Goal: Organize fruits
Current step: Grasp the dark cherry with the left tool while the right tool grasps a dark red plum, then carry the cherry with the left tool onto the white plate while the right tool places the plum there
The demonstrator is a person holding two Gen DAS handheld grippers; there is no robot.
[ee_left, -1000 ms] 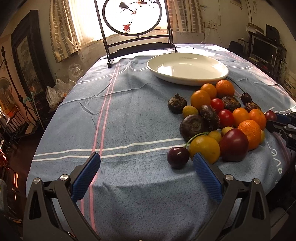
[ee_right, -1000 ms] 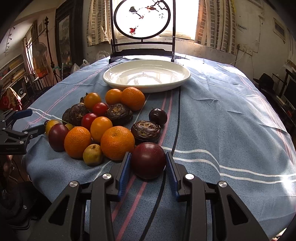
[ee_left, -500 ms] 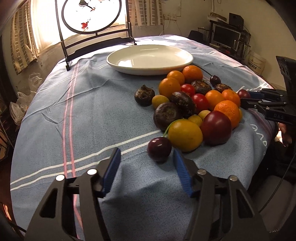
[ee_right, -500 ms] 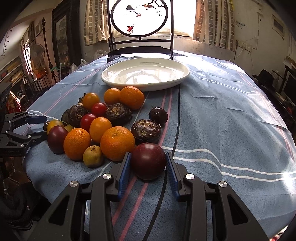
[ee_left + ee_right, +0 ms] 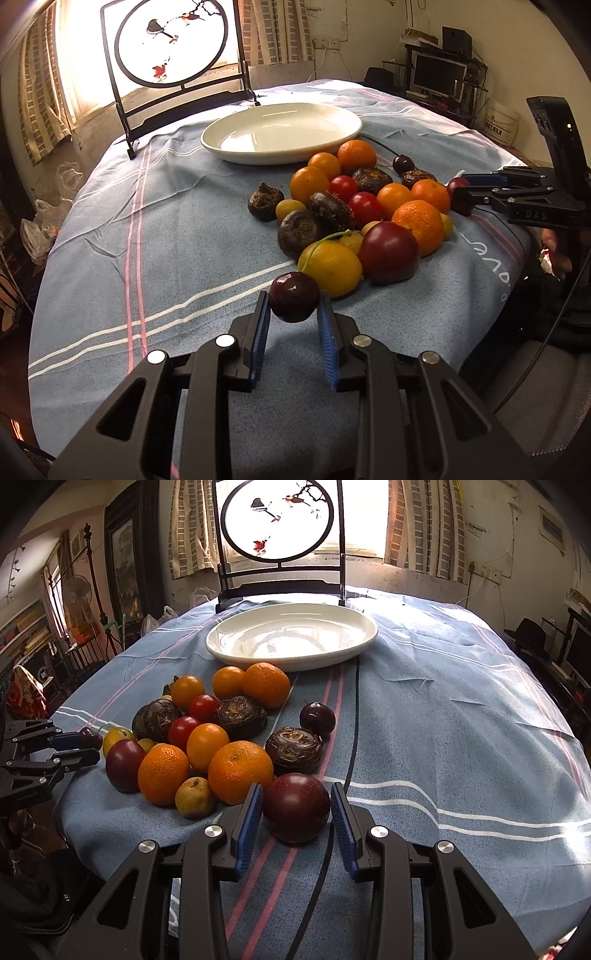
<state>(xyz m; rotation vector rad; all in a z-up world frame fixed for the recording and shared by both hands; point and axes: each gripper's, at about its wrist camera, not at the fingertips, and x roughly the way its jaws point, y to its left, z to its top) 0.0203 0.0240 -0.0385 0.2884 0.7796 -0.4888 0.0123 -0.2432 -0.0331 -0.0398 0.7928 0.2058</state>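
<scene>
Left gripper (image 5: 294, 308): clamped on dark cherry (image 5: 294, 301), lower centre
Right gripper (image 5: 296, 806): clamped on purple plum (image 5: 296, 807)
Lettering: "DAS", right edge

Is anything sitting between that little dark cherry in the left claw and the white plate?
Yes. The left gripper is shut on the cherry, and the fruit pile lies on the straight line to the white plate. The bare cloth left of the pile is free, as is the space above.
</scene>
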